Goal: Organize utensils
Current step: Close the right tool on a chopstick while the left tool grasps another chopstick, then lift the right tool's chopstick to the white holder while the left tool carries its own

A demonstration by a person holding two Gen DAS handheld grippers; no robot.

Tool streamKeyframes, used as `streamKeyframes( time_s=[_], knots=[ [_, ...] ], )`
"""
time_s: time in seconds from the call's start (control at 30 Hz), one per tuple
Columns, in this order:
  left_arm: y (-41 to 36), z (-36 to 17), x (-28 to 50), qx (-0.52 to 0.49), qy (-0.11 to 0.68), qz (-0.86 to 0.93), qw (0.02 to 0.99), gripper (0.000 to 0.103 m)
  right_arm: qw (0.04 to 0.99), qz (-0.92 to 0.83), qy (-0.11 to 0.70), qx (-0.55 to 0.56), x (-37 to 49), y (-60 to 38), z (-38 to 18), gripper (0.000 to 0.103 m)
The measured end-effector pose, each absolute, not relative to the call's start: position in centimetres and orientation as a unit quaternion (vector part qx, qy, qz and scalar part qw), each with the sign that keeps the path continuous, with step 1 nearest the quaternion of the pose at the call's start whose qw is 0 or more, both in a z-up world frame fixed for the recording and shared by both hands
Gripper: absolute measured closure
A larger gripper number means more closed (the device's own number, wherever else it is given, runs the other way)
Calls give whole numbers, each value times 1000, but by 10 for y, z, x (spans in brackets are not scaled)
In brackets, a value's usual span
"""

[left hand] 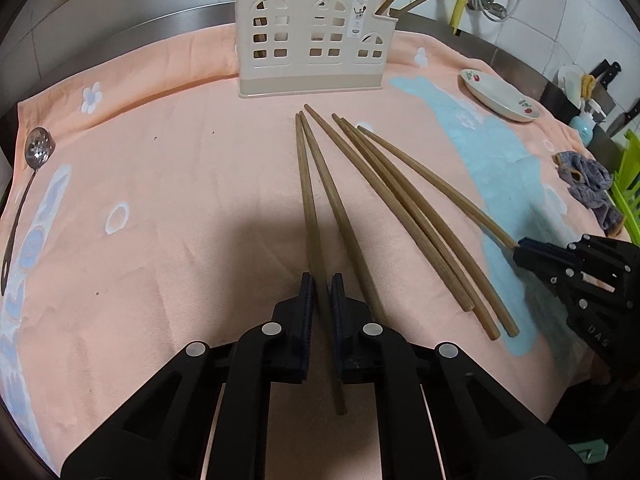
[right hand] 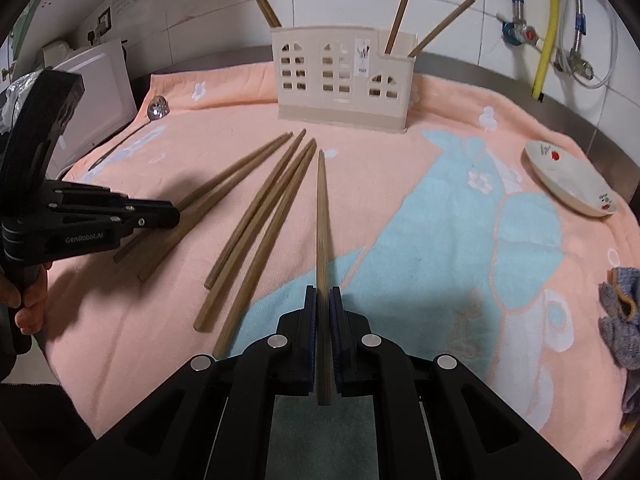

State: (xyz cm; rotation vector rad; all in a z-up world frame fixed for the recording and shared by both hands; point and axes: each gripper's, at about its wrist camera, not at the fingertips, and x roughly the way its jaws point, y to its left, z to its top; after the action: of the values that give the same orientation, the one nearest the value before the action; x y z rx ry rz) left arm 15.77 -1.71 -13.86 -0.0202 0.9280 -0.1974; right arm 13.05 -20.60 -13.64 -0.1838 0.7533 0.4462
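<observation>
Several brown wooden chopsticks (left hand: 400,220) lie fanned out on a peach towel (left hand: 160,200), in front of a cream utensil holder (left hand: 312,44) with window cut-outs. My left gripper (left hand: 322,284) is shut on the leftmost chopstick (left hand: 308,208), near its thick end; a second stick lies right beside it. My right gripper (right hand: 323,292) is shut on another chopstick (right hand: 322,220), which points at the holder (right hand: 344,80). Each gripper shows in the other's view: the right gripper (left hand: 520,250) at the right edge, the left gripper (right hand: 176,214) at the left. Three loose sticks (right hand: 264,224) lie between them.
A few chopsticks stand in the holder's outer compartments. A slotted metal spoon (left hand: 38,148) lies at the towel's left edge. A white dish (left hand: 500,96) with red flowers and a grey cloth (left hand: 588,184) sit on the right. Tiled wall and pipes rise behind.
</observation>
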Motion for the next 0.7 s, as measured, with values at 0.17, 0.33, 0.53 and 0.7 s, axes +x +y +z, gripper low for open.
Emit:
streamKeyframes(
  time_s=[0.17,0.33,0.53,0.7],
  knots=[
    [-13,-125,156,-9,433,-98,896,96,911,218,339,-88,127,-207,-113,97],
    [-8,-102,155,-5,408,-97,908,96,920,222,312,-82,129,-208,-83,97],
    [-3,-70,162,-3,375,-103,921,97,930,230,277,-71,141,-206,-42,97],
    [-1,-50,171,5,351,-107,930,97,936,239,249,-75,155,-198,-9,97]
  ],
)
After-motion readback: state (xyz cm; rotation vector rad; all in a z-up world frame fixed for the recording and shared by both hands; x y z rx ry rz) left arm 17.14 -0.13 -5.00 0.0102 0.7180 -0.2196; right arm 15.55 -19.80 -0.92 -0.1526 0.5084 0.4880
